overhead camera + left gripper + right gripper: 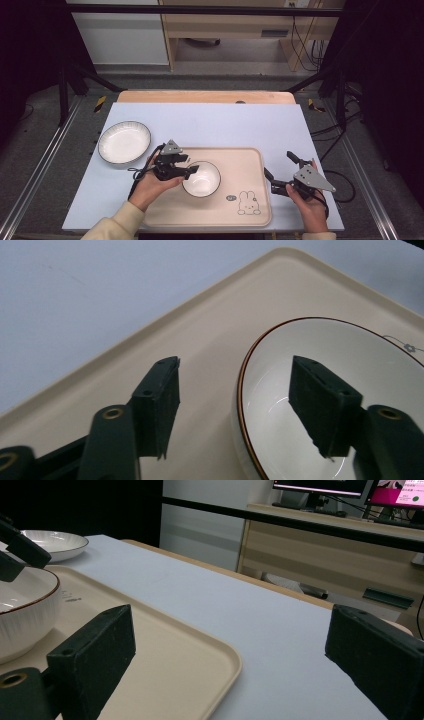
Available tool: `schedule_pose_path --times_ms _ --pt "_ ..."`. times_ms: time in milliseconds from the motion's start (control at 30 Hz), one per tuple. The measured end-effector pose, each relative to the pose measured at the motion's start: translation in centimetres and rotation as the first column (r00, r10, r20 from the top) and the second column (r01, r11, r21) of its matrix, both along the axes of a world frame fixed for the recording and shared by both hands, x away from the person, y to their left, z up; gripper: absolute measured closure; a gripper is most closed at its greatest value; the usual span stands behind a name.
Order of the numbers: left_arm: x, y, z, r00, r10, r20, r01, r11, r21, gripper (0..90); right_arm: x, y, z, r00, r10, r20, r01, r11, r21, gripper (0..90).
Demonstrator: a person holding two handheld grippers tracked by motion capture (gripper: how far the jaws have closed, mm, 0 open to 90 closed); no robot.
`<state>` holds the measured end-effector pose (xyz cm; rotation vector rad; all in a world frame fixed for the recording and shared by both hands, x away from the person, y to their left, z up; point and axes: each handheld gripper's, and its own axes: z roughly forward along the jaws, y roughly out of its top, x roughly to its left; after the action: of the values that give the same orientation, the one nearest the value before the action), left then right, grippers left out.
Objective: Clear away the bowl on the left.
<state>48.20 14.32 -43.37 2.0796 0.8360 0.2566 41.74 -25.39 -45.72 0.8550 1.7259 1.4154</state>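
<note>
A white bowl (201,178) with a thin brown rim (320,335) stands left of centre on a beige tray (240,160). My left gripper (191,170) is at the bowl's left edge, open. In the left gripper view (235,370) one jaw stands inside the bowl and the other outside over the tray (200,315); the rim passes between them with a gap on each side. My right gripper (278,165) is held wide open beside the tray's right edge, nothing in it. In the right gripper view (234,625) the tray's corner (220,655) lies between the jaws and the bowl (20,610) is at far left.
A wider white plate (124,142) (50,542) rests on the pale blue tabletop (225,125) left of the tray. The tray carries a small rabbit drawing (248,202) near its front right. Black frame posts and a wooden bench stand beyond the table's far edge.
</note>
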Motion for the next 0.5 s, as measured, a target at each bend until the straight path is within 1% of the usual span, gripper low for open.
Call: schedule_pose_path --times_ms 33,67,167,200,233,300,333,367,400,500 --pt "-0.04 -0.01 0.02 1.0000 -0.005 0.005 0.005 1.0000 -0.005 33.0 0.00 0.00 0.00 1.0000 0.000 0.001 0.000 1.000 0.001 6.0" --pt "-0.13 -0.03 0.11 0.9996 -0.019 0.019 0.019 0.9998 -0.011 27.8 -0.01 -0.01 -0.01 1.0000 -0.001 0.001 0.001 1.000 0.002 6.0" --pt "-0.24 -0.07 0.20 0.9987 -0.033 0.038 0.034 0.9993 -0.018 21.6 -0.02 -0.01 -0.02 1.0000 -0.001 0.001 0.001 1.000 0.003 6.0" --pt "-0.29 -0.09 0.26 0.9982 -0.040 0.045 0.041 0.9990 -0.017 21.6 -0.02 -0.01 -0.02 1.0000 -0.001 0.001 0.001 1.000 0.003 6.0" --pt "-0.39 -0.15 0.35 0.9971 -0.050 0.058 0.051 0.9985 -0.020 18.2 -0.05 0.01 -0.02 1.0000 -0.002 -0.003 0.002 1.000 0.004 6.0" --pt "-0.50 -0.22 0.42 0.9954 -0.060 0.075 0.062 0.9978 -0.025 16.0 -0.05 0.01 -0.02 1.0000 -0.001 -0.002 0.001 1.000 0.004 6.0" --pt "-0.50 -0.22 0.42 0.9954 -0.060 0.075 0.062 0.9978 -0.025 14.7 -0.05 0.02 -0.02 1.0000 -0.001 -0.002 0.001 1.000 0.004 6.0" --pt "-0.59 -0.26 0.52 0.9940 -0.070 0.084 0.073 0.9969 -0.029 13.6 -0.06 0.02 -0.03 1.0000 -0.001 -0.002 0.001 1.000 0.004 6.0" --pt "-0.59 -0.26 0.52 0.9940 -0.070 0.084 0.073 0.9969 -0.029 12.9 -0.06 0.02 -0.03 1.0000 -0.001 -0.002 0.001 1.000 0.004 6.0" --pt "-0.72 -0.24 0.75 0.9914 -0.077 0.106 0.081 0.9961 -0.035 10.5 -0.05 0.01 -0.04 1.0000 -0.002 -0.003 0.002 1.000 0.005 6.0"
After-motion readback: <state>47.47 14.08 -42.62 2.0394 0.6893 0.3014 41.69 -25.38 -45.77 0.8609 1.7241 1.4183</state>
